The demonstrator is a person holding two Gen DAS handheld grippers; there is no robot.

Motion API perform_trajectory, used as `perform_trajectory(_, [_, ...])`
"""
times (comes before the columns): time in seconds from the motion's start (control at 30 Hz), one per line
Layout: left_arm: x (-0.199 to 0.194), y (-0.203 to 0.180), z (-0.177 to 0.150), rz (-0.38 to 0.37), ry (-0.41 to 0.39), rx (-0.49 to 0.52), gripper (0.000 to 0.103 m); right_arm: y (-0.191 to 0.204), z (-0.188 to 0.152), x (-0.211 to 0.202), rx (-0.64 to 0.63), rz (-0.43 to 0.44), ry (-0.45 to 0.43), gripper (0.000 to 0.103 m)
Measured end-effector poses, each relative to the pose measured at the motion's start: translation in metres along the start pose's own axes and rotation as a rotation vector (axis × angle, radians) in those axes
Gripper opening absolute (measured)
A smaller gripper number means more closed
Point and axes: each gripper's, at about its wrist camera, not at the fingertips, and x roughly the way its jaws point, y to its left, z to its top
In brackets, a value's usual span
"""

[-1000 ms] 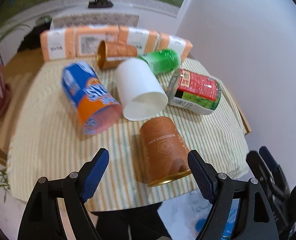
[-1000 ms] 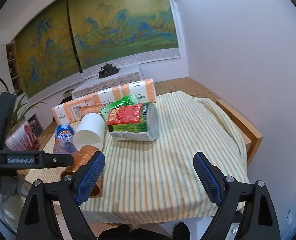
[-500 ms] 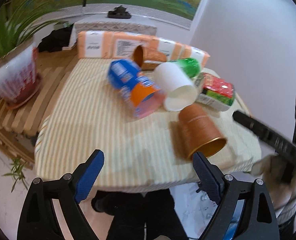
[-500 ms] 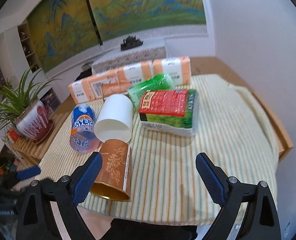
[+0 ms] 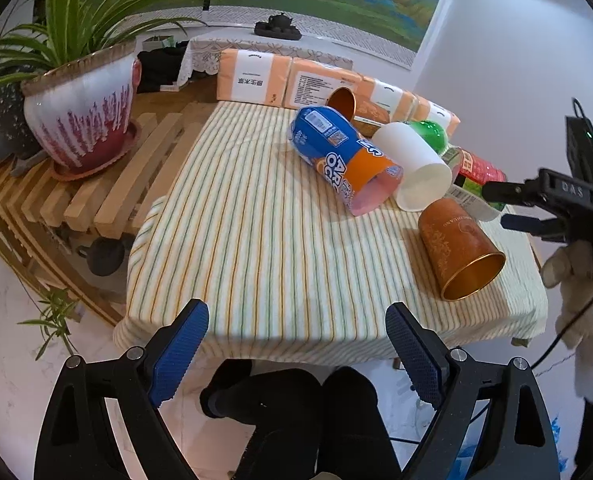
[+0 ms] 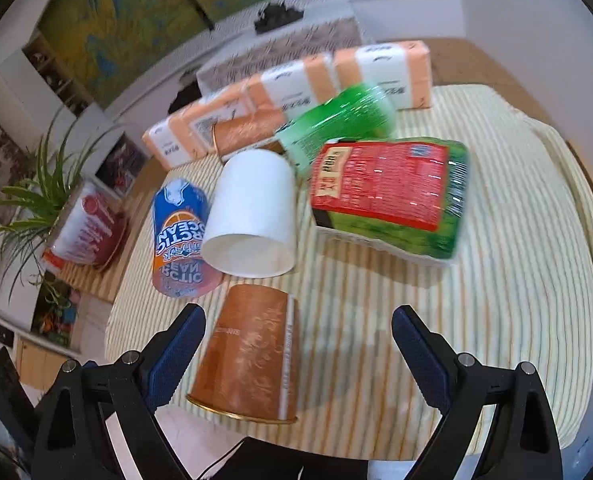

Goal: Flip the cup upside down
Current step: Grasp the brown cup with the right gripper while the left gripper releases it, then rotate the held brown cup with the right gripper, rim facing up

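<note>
On a table under a yellow-and-green striped cloth (image 5: 256, 240), we count five cups lying on their sides: two copper-brown paper cups with gold interiors, one plain white paper cup (image 5: 414, 168), one blue-and-orange printed cup (image 5: 344, 160) and one green plastic cup (image 5: 430, 136). The nearer copper-brown cup (image 5: 460, 248) rests close to the cloth's front edge, at about 3 o'clock in the left wrist view, its open mouth turned toward the camera; the second copper-brown cup (image 5: 356, 108) lies at 12 o'clock behind the cluster, against the packs. A red-and-green wrapped bowl-shaped pack (image 6: 388, 200) sits at 1 o'clock in the right wrist view. We make out four orange-and-white tissue packs (image 5: 252, 80) in a row along the back.

The printed cup reads "ARCTIC OCEAN", seen upside down from the right wrist. The nearer copper cup carries small gold lettering too fine for us to read; the tissue and bowl labels are in Chinese characters we cannot make out.

Our left gripper (image 5: 296, 348) hangs off the table's front edge at 6 o'clock, its blue-padded fingers spread wide and holding nothing. Our right gripper (image 6: 298, 344) is likewise spread wide, with the nearer copper cup lying between its fingers near the left one, not clamped.

Only the left wrist view shows the white-and-red glazed plant pot (image 5: 84, 108) sharply at 10 o'clock on a wooden slatted bench (image 5: 108, 200), and a white-gloved hand (image 5: 580, 288) under the right gripper at 3 o'clock. The right wrist view is motion-blurred.
</note>
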Motion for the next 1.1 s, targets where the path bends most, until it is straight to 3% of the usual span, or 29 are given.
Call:
perform_trajectory(0.2, [-0.004,0.003,-0.001,-0.002,-0.021,-0.004,0.092,0.020,0.015,0.019,-0.041,-0.015,0.136,0.078])
perform_trajectory(0.47, [-0.008,0.006,0.001,-0.014,-0.035,0.002,0.092,0.032,0.024,0.046,-0.048,-0.057,0.237,0.062])
perform_trajectory(1.1, [-0.013,0.006,0.005,-0.020,-0.064,-0.008,0.092,0.041,0.031,0.069,-0.050,-0.079,0.305,0.048])
